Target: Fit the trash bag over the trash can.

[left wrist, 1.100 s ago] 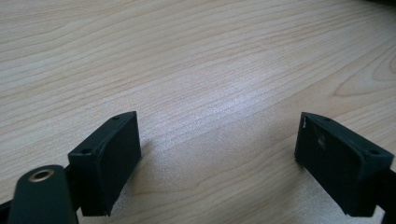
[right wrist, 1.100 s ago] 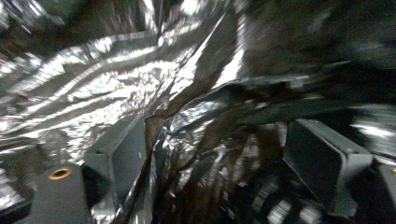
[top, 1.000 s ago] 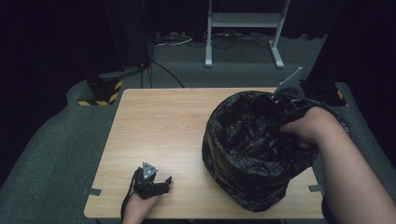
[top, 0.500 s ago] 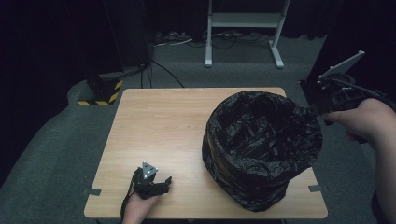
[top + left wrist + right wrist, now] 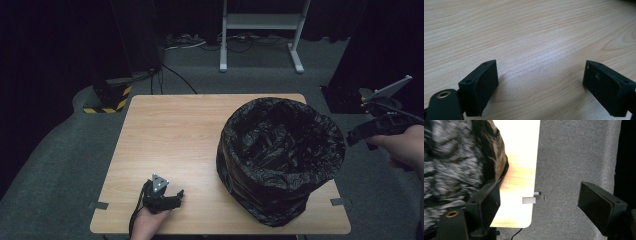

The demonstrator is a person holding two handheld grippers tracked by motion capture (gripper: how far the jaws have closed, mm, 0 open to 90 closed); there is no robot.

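Item: black bin liner (image 5: pixel 281 159), fitted over its bin at 4 o'clock on the table (image 5: pixel 165 135). Right gripper (image 5: pixel 356 137) has withdrawn from the rim to 3 o'clock, off-table, jaws apart and empty; fitting appears complete. Left gripper (image 5: pixel 176 196) stays at 7 o'clock, jaws apart.

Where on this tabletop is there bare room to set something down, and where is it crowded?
Bare wood spans the table's left half, from the far edge down to the left gripper resting near the front edge. The right half is crowded: the bag-lined bin nearly reaches the right edge, leaving thin strips.
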